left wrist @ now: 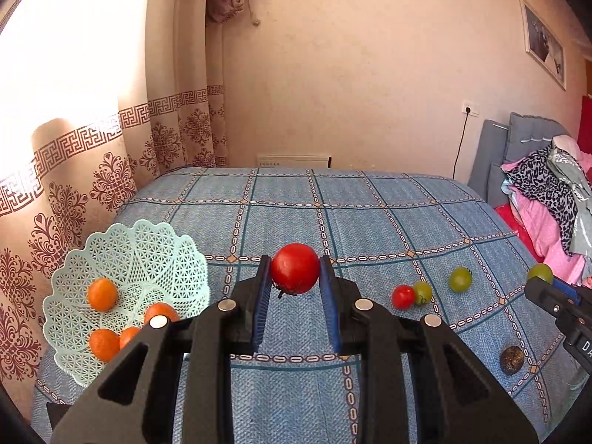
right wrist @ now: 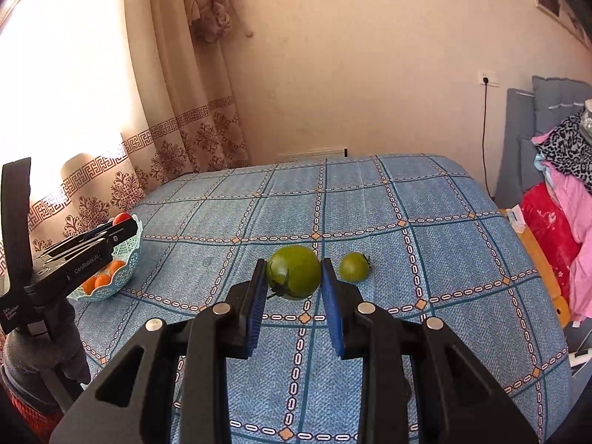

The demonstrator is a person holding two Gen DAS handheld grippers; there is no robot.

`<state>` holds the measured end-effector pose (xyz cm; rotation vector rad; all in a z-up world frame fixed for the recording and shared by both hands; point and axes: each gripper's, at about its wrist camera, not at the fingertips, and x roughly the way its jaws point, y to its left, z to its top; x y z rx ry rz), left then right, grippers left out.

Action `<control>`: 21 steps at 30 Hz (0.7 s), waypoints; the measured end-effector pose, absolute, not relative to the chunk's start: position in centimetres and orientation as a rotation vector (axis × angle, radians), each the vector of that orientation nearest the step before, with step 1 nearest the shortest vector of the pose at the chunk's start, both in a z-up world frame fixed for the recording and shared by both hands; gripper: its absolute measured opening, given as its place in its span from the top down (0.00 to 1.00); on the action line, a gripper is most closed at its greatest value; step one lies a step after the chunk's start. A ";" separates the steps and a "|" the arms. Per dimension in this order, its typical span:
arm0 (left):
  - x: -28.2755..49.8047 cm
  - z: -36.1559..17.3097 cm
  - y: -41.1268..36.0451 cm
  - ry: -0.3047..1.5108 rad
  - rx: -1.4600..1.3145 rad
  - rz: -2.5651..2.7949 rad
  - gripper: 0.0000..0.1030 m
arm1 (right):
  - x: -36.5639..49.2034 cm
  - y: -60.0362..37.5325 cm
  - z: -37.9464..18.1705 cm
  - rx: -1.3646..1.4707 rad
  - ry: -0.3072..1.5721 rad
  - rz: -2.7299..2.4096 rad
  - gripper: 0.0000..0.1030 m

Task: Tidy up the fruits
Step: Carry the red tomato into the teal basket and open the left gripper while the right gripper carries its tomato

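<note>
Left tongs (left wrist: pixel 295 273) clamped on red tomato (left wrist: pixel 295 268), frame centre. Right tongs (right wrist: pixel 295 272) clamped on green tomato (right wrist: pixel 294 272). Basket (left wrist: pixel 162 251), lower left, holds four oranges. Still loose on tabletop (left wrist: pixel 370 222): small red tomato (left wrist: pixel 403 296), two green ones, a dark fruit (left wrist: pixel 512 359). Judged about half done.

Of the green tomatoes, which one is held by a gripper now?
The larger green tomato, pinched between the blue pads of the right gripper. The smaller green tomato just beside it lies free on the blue checked cloth.
</note>
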<state>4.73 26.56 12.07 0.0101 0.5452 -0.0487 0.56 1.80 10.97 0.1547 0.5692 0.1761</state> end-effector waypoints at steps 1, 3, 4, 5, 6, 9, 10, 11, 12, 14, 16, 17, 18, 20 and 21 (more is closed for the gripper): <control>4.6 12.1 27.1 0.539 0.010 -0.036 0.74 | 0.8 2.5 11.2 0.147 0.571 0.192 0.72; 4.6 12.3 27.9 0.529 0.009 -0.011 0.74 | 1.3 3.9 11.6 0.127 0.574 0.221 0.72; 4.5 12.4 28.5 0.525 0.008 0.001 0.74 | 1.6 4.7 11.8 0.118 0.575 0.236 0.72; 4.5 12.4 29.0 0.520 0.010 0.015 0.74 | 1.9 5.5 11.9 0.109 0.577 0.250 0.72; 4.5 12.5 29.4 0.516 0.011 0.028 0.74 | 2.2 6.3 12.1 0.102 0.578 0.265 0.72; 4.5 12.5 31.1 0.506 0.005 0.068 0.74 | 3.0 8.6 12.5 0.085 0.581 0.307 0.72; 4.5 12.5 31.7 0.504 0.001 0.081 0.74 | 3.3 9.3 12.6 0.079 0.581 0.319 0.72; 4.5 12.5 32.3 0.501 -0.003 0.095 0.74 | 3.6 10.1 12.7 0.075 0.581 0.331 0.72; 4.4 12.5 32.8 0.498 -0.005 0.113 0.74 | 3.8 10.8 12.7 0.074 0.582 0.344 0.72; 4.3 12.5 33.9 0.487 -0.004 0.150 0.74 | 4.3 12.3 12.9 0.076 0.586 0.372 0.72; 4.4 12.4 35.2 0.485 -0.018 0.171 0.74 | 4.8 13.8 13.0 0.074 0.585 0.397 0.72; 4.5 12.4 35.9 0.487 -0.026 0.184 0.74 | 5.0 14.6 13.1 0.073 0.585 0.410 0.72; 4.6 12.5 36.4 0.492 -0.028 0.186 0.74 | 5.2 15.4 13.2 0.074 0.585 0.425 0.72; 4.6 12.9 37.4 0.488 -0.048 0.188 0.74 | 5.5 16.9 13.2 0.073 0.584 0.452 0.72; 4.5 13.0 38.0 0.484 -0.061 0.193 0.74 | 5.7 17.7 13.3 0.072 0.583 0.463 0.72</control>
